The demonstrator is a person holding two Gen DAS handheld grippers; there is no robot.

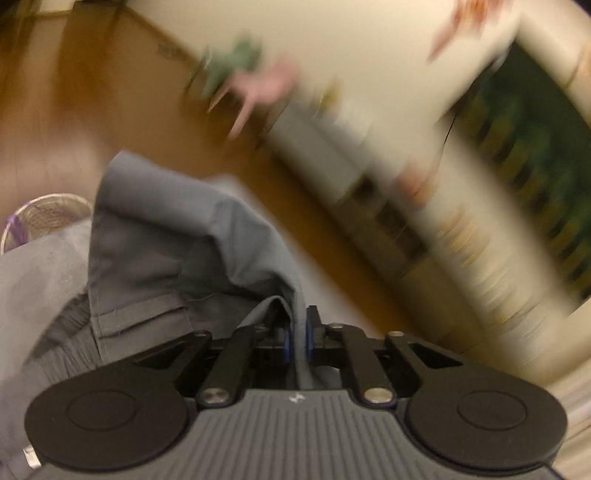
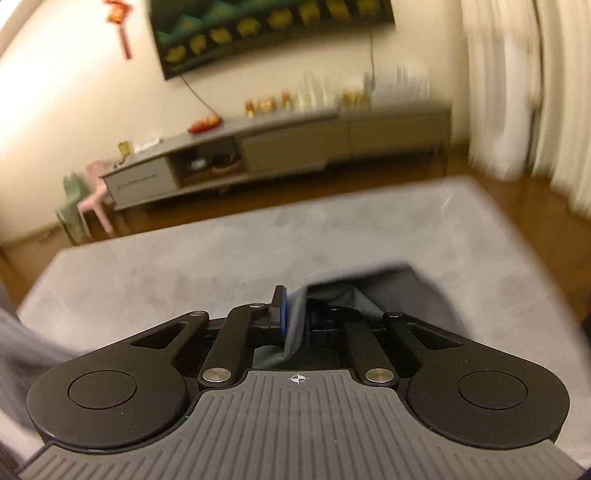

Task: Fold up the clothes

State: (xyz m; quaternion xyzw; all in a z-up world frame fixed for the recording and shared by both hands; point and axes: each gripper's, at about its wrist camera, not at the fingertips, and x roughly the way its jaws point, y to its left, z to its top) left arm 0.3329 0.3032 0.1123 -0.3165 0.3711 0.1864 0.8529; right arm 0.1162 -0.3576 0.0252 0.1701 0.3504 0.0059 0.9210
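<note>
A grey garment (image 1: 177, 240) with seams and a hem hangs in folds in front of my left gripper (image 1: 297, 325), which is shut on a pinched edge of it. The same grey garment (image 2: 354, 295) shows in the right wrist view, bunched over the right finger. My right gripper (image 2: 293, 317) is shut on a fold of it, above a grey padded surface (image 2: 221, 266). Both views are motion-blurred.
A long grey TV cabinet (image 2: 280, 147) stands against the far wall under a wall screen (image 2: 273, 29). Small pink and green stools (image 2: 88, 199) sit at its left. White curtains (image 2: 535, 92) hang at right. A mesh basket (image 1: 40, 221) sits on the wooden floor (image 1: 92, 110).
</note>
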